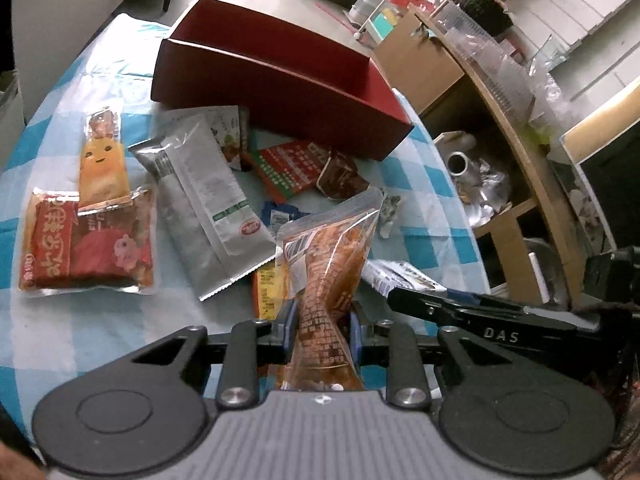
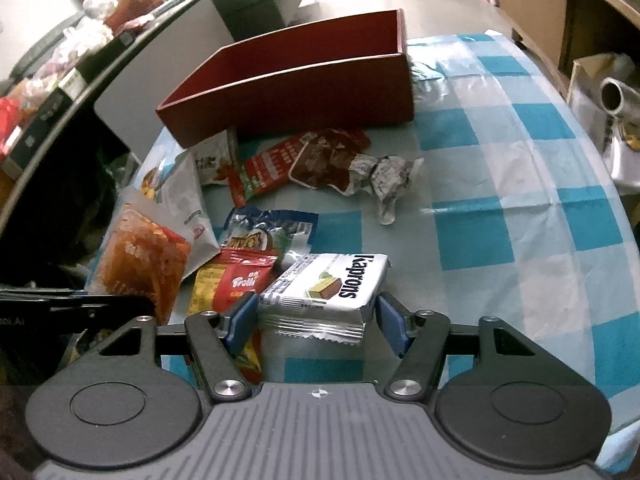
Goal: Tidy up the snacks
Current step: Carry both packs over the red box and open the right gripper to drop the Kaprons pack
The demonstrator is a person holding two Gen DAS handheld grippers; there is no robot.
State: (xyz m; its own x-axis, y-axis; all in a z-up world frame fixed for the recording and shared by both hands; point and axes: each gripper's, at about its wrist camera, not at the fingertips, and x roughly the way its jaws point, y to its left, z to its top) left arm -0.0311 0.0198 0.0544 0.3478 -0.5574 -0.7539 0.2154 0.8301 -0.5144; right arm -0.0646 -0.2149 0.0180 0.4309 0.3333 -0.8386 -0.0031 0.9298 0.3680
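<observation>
The red box (image 2: 296,92) shows bare inner walls; its floor is hidden. The left gripper (image 1: 322,332) pinches an orange snack pouch (image 1: 328,256), while the right gripper (image 2: 316,320) straddles the Kaprons wafer pack (image 2: 332,284), whether pressing I cannot tell.

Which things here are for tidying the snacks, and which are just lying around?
For the job: red box, orange snack pouch pinched in the left gripper, white wafer pack between the right gripper fingers.

Just lying about: metal roll, wooden shelf.

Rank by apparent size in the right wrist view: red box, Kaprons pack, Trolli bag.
1. red box, though farthest.
2. Kaprons pack, nearest, so inflated.
3. Trolli bag, partly hidden under neighbours, so unsure.
</observation>
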